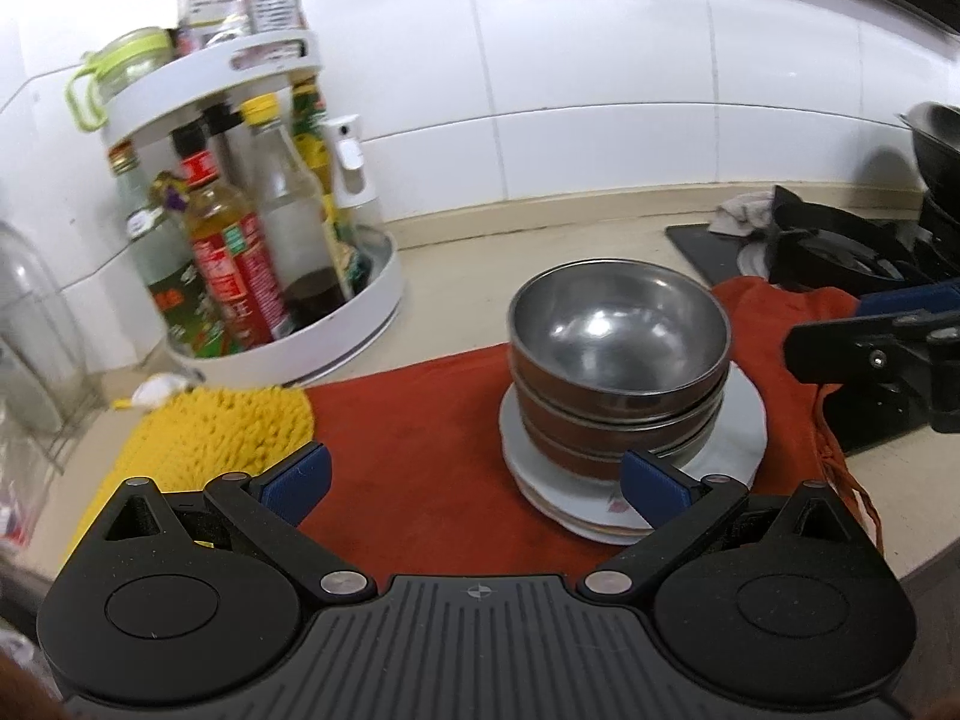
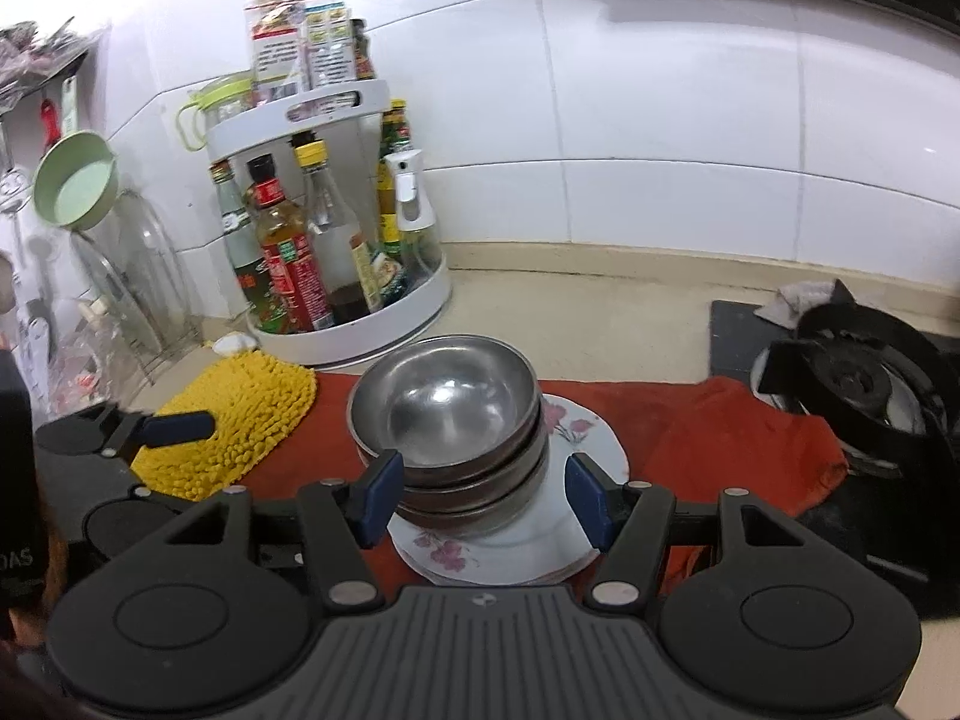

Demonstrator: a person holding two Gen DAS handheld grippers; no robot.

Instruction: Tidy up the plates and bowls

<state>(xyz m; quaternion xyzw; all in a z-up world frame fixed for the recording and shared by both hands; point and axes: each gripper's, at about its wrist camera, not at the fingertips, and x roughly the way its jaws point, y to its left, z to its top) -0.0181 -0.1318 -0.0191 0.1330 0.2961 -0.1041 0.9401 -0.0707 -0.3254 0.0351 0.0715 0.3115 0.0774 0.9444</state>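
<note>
Three nested steel bowls (image 1: pixel 618 348) (image 2: pixel 447 402) stand stacked on a pile of white flowered plates (image 1: pixel 744 426) (image 2: pixel 591 438) lying on a red cloth (image 1: pixel 420 438) (image 2: pixel 690 438). My left gripper (image 1: pixel 477 486) is open just left of the stack, over the cloth, with nothing between its blue pads (image 1: pixel 300 480). Its right finger overlaps the plates' near rim. My right gripper (image 2: pixel 486 501) is open in front of the stack; the bowls show in the gap, and the right pad (image 2: pixel 591 501) stands clear of them. In the left wrist view the right gripper's body (image 1: pixel 870 354) sits at the right edge.
A white two-tier turntable (image 2: pixel 354 348) (image 1: pixel 336 348) full of bottles stands behind left. A yellow shaggy mat (image 2: pixel 240 414) (image 1: pixel 216 438) lies left of the cloth. A black gas stove (image 2: pixel 852 384) (image 1: pixel 840 252) is at the right, with a grey rag (image 2: pixel 792 300). Glass jars (image 2: pixel 126 276) line the left wall.
</note>
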